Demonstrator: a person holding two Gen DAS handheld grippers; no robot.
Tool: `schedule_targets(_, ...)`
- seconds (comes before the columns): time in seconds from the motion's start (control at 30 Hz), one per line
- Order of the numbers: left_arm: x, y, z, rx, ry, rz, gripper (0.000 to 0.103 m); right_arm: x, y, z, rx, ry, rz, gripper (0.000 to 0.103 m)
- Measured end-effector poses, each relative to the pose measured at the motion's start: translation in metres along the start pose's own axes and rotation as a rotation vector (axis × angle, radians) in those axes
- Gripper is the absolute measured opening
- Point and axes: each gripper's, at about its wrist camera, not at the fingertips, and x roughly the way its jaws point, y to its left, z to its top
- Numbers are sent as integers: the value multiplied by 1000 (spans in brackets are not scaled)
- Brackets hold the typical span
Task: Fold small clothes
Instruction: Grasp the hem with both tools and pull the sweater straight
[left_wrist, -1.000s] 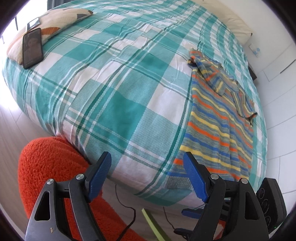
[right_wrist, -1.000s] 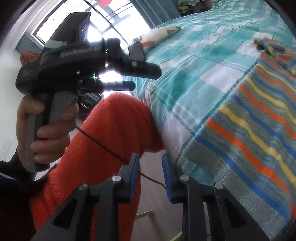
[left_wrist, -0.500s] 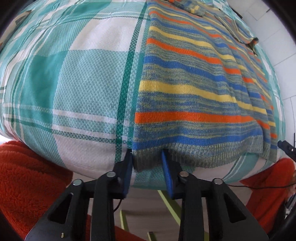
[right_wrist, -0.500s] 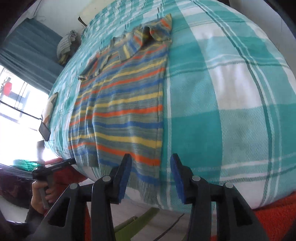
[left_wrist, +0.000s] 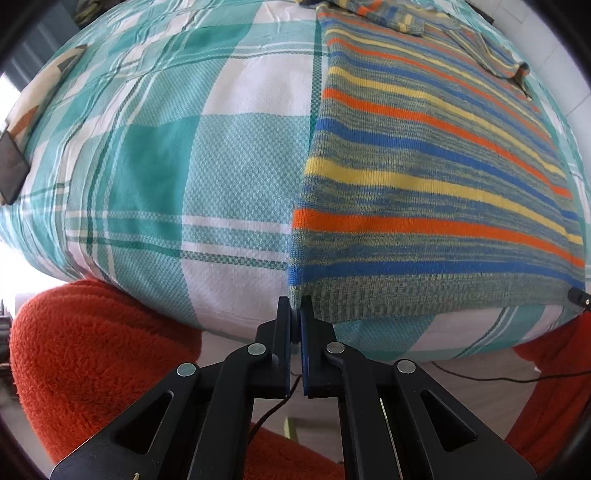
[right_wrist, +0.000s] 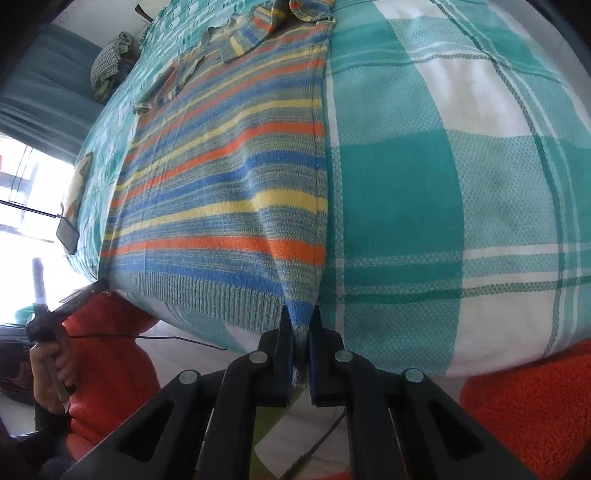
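Your left gripper (left_wrist: 295, 306) pinches the near left hem corner of the striped sweater (left_wrist: 424, 177), and your right gripper (right_wrist: 300, 317) pinches the near right corner. The sweater lies flat on the checked bed (left_wrist: 229, 184), its hem at the near edge.

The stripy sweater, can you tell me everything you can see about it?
The stripy sweater is a knit with orange, yellow, blue and grey-green bands and a ribbed hem. It lies flat on the checked teal bed cover, hem at the near edge, sleeves folded in at the far end. The left gripper is shut on one hem corner and the right gripper on the other, where the fabric puckers.
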Motion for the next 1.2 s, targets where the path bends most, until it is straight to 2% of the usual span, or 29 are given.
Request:
schedule_targets(0.07,3,0,0,-21,-4,10,2,15,-7,-1,37,18,-5,6)
schedule_targets(0.17,4,4,-2,-37,-7,5,2,17,-10,-3,57,-3,-5,6)
schedule_targets(0.37,19,-20,0,-21,-10,32,2,18,-3,-4,43,-22,-42,6)
schedule_targets(0.87,31,-31,15,-13,10,46,3,18,0,-5,35,-35,-58,6)
schedule_targets(1.2,43,-24,11,-16,53,46,8,17,3,-6,21,-9,-92,14)
